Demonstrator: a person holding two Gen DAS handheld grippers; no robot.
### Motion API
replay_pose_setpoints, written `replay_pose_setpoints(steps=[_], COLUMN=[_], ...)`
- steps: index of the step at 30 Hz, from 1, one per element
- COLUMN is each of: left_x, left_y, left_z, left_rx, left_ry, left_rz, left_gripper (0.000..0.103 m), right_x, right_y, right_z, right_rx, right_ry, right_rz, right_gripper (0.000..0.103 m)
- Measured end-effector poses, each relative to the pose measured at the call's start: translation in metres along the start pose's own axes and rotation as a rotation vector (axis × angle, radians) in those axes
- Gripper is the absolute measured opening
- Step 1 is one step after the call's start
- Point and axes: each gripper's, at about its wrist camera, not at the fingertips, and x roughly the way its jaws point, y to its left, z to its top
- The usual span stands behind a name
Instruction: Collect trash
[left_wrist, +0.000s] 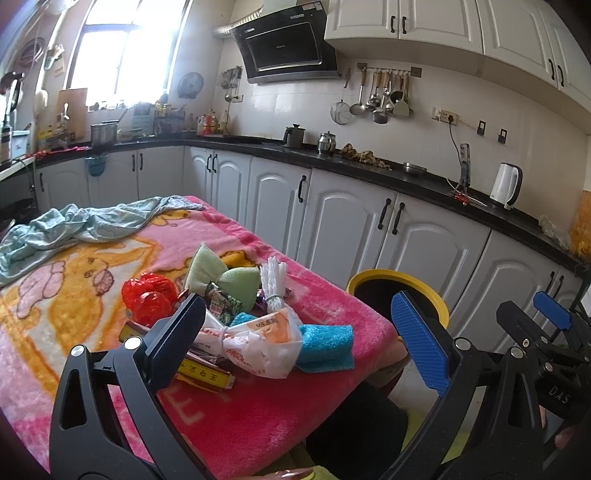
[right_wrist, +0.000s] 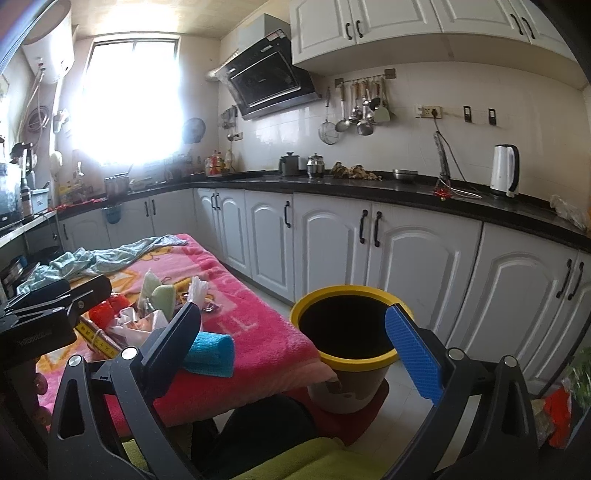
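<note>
Pink blanket (left_wrist: 258, 417), trash pile (left_wrist: 236, 314) ahead of spread, empty left tool (left_wrist: 306, 343)

The left tool's finger (left_wrist: 177, 332) hides part of the yellow box (left_wrist: 207, 374). The trash bin (left_wrist: 397, 280) is cut by the bench's edge at 3 o'clock.

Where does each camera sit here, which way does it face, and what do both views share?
Left wrist: on the left gripper, open above the pink blanket, facing the trash pile; the right gripper shows at the edge.
Right wrist: on the right gripper, open, facing the yellow-rimmed bin; the left gripper shows at the left.
Shared: blanket, bin, blue cloth, kettle.
</note>
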Motion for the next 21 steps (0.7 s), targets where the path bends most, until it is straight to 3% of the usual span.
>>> replay_pose_setpoints(steps=[12,21], left_x=[0.001,0.000], left_y=[0.070,0.135], left_z=[0.016,0.007], left_rx=[-0.141,-0.280], left_ry=[0.001,0.047], left_rz=[0.168,0.290], left_gripper=[0.092,0.092], right_x=[0.043,0.078], right_y=[0.050,0.105], right_z=[0.010,-0.001], right_rx=[-0.140,-0.240], right_ry=[0.104,0.162], right_rz=[0.243,0.394], right_gripper=[0.097,0.097])
